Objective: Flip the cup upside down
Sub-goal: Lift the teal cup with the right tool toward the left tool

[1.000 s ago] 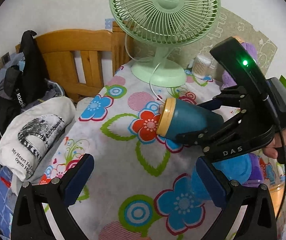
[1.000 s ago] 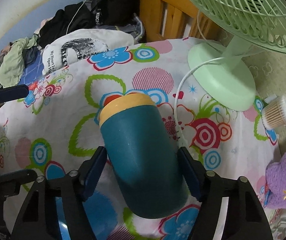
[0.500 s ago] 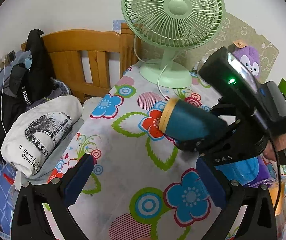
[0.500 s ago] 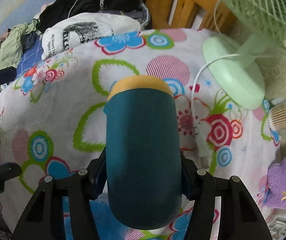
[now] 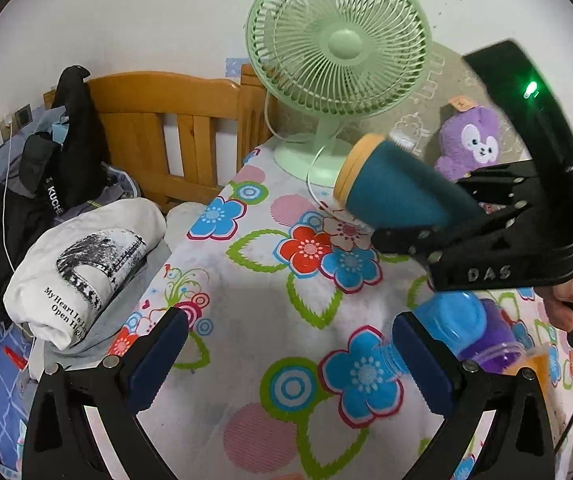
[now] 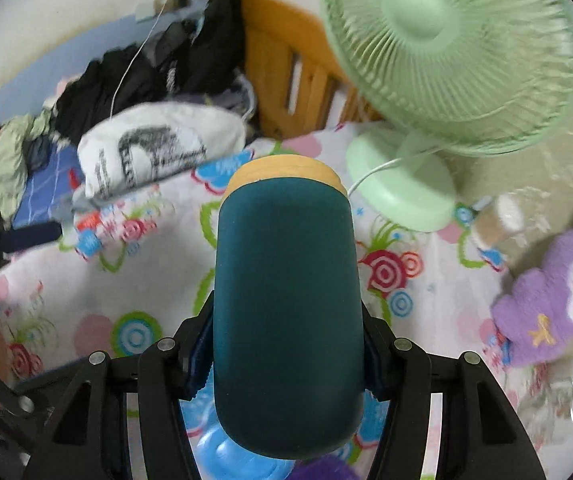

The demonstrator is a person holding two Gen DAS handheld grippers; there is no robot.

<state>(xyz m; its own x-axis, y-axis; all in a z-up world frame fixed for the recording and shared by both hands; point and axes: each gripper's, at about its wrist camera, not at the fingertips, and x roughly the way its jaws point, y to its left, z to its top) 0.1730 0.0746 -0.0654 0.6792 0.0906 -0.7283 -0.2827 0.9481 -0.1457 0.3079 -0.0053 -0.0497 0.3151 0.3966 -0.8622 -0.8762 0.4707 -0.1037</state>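
The cup (image 6: 286, 312) is dark teal with a yellow rim band. My right gripper (image 6: 286, 364) is shut on its body and holds it lying roughly level in the air, the yellow end pointing away from me. In the left wrist view the cup (image 5: 398, 188) hangs above the flowered tablecloth (image 5: 270, 280), held by the right gripper (image 5: 426, 224) coming in from the right. My left gripper (image 5: 286, 356) is open and empty, low over the near part of the table.
A green desk fan (image 5: 338, 60) stands at the table's far end, its white cord trailing forward. A purple plush toy (image 5: 470, 148) sits far right. Blue and purple plastic cups (image 5: 462, 328) lie under the right gripper. A wooden headboard (image 5: 166, 128) and clothes lie left.
The right gripper has lifted the cup higher off the table and swung its yellow end upward toward the fan. The left gripper has stayed open and drawn back a little.
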